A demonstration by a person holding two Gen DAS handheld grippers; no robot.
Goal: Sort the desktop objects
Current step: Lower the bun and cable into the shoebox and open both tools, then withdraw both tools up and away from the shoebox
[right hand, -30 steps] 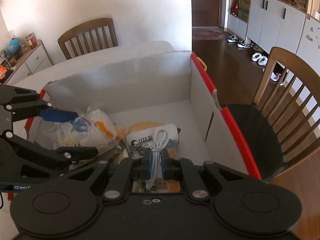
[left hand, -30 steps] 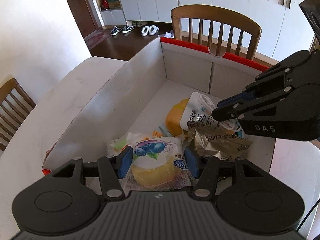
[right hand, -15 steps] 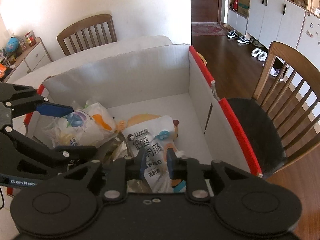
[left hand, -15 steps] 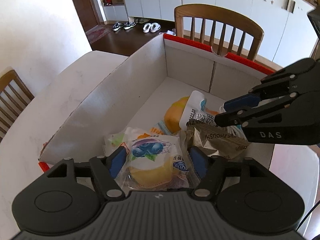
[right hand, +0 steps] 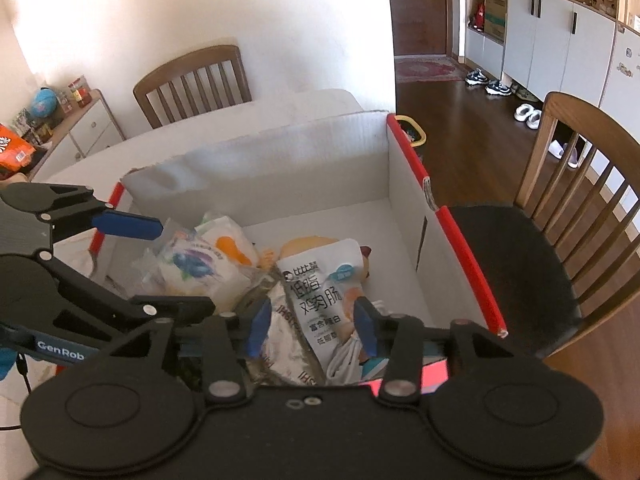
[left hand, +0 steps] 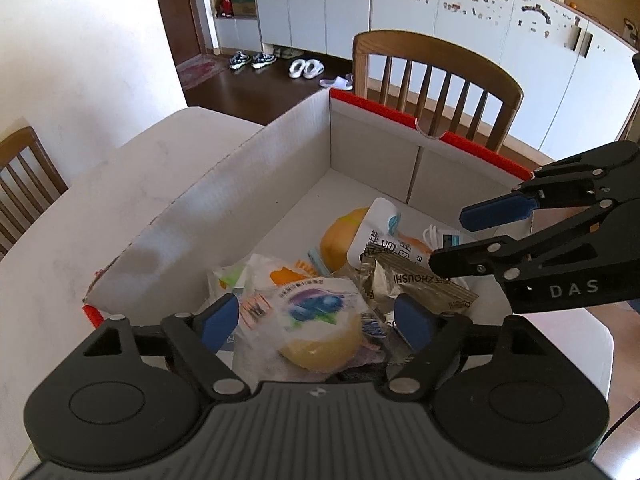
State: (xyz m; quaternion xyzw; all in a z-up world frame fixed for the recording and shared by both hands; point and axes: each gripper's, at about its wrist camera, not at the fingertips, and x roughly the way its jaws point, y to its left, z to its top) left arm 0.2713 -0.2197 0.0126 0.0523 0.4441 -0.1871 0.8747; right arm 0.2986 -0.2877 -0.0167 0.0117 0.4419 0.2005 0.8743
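Both grippers over the cardboard box (left hand: 224, 200), white inside with red edging, set on the white table (left hand: 120, 184) with a wooden chair (left hand: 436, 76) beyond its far wall. Sorting well along, judging by the heap already inside.

Left gripper (left hand: 318, 322) spread wide, jaws just been opening, blue pads clear on either side of the blueberry bun packet (left hand: 316, 320). Packet lying loose between them at the near left of the box, on top of other wrappers: looks let go rather than gripped. Dropped low and close so it lands on the pile and not over the wall, most likely.

Right gripper (right hand: 314, 328) likewise parted, jaws just been opening, nothing pinched. Under it the white sausage pouch (right hand: 320, 288) with dark lettering, flat on the heap near the box's middle, a silver foil packet (right hand: 286, 344) overlapping at its left and a coiled white cable (right hand: 344, 356) tucked at the near right edge. An orange-yellow soft item (right hand: 304, 246) half buried beyond the pouch.

Far half of the box floor bare, so room left for more. Both tools tilted down into the box, side by side, not touching. Next call, as a guess: lift out clear of the walls before fetching anything else.
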